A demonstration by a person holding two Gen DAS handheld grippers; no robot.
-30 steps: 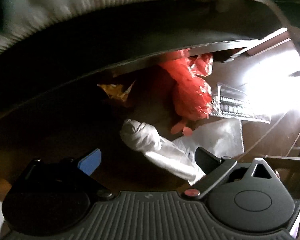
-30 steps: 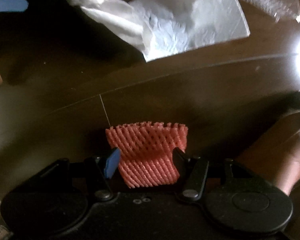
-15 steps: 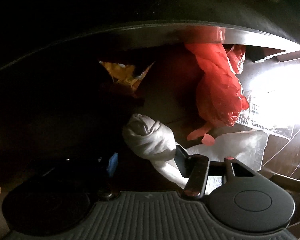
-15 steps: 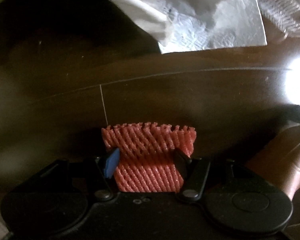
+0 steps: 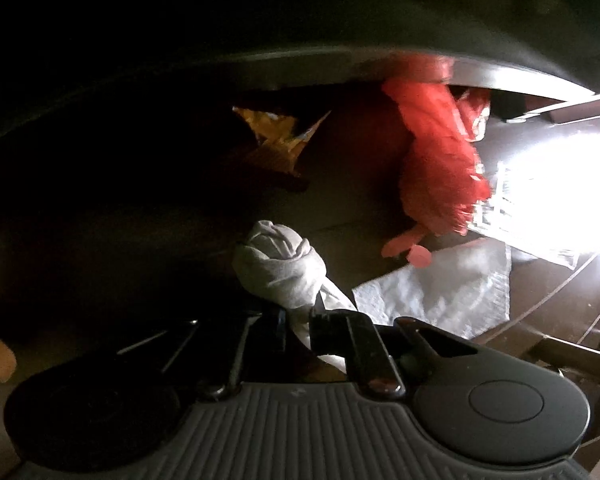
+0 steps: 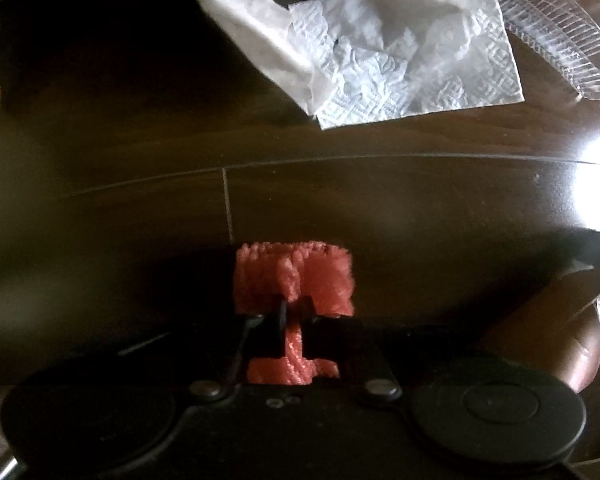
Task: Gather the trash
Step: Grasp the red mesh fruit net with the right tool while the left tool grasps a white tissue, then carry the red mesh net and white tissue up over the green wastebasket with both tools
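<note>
- Where it lies on the dark wooden worktop [image 6: 400, 208], the pink foam net sleeve [image 6: 294, 280] is bunched and pinched at its middle, its ribbed mesh flaring out on both sides.
- Right gripper [image 6: 294, 316] points steeply down; its jaws are closing and already press the net sleeve between them.
- White paper napkin [image 5: 284, 268] is twisted into a knot at one end and spreads flat at the other.
- Left gripper [image 5: 298, 320], also aimed steeply down, is closing on the napkin's twisted neck, pads against it.
- Red plastic bag [image 5: 436, 160], yellow wrapper [image 5: 280, 132] and clear ribbed plastic tray [image 6: 556, 48] lie beyond; contents cannot be told.
</note>
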